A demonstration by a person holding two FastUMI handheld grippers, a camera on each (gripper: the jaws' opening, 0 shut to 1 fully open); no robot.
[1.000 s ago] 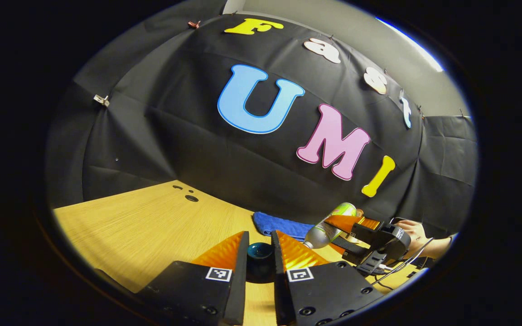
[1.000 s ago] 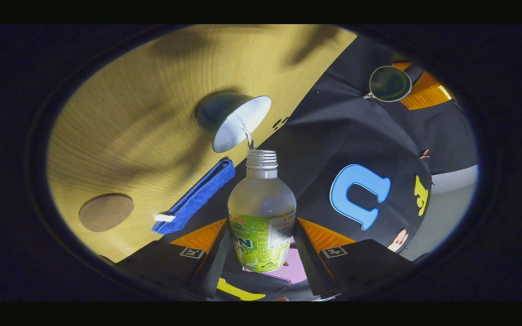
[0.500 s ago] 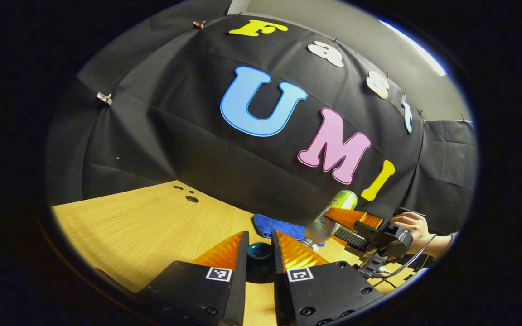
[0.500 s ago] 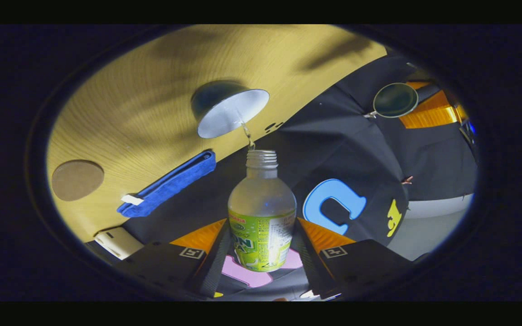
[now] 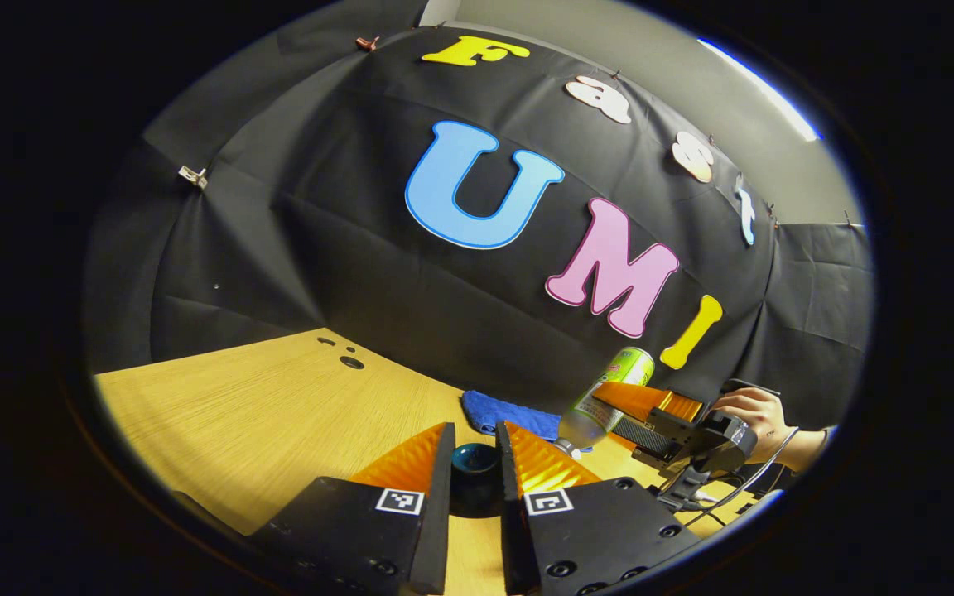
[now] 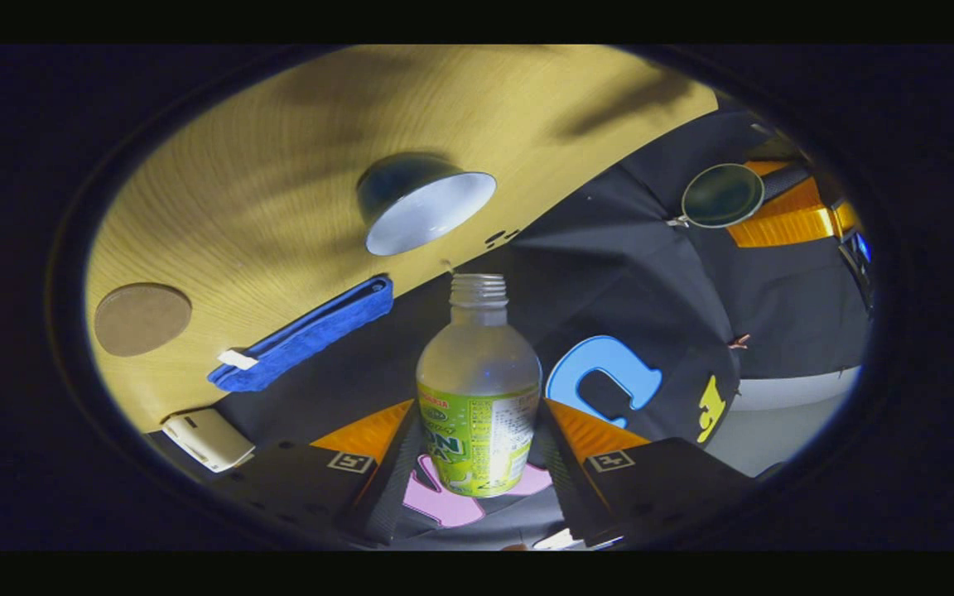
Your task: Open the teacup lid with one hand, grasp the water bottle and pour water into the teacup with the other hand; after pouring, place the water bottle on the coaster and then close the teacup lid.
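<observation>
Right gripper (image 6: 477,451) jaws pinching a tilted water bottle (image 6: 478,397) (cap off) near the teacup (image 6: 423,207), left gripper (image 5: 475,463) jaws clamping the teacup lid (image 5: 474,470) above the counter (image 5: 278,406).

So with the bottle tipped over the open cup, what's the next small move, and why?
Probably tilt the water bottle back upright: no stream runs from its mouth to the teacup, and the coaster sits bare. The left hand-held gripper holds the lid clear.

Black gripper bodies (image 5: 477,530) with square markers
</observation>
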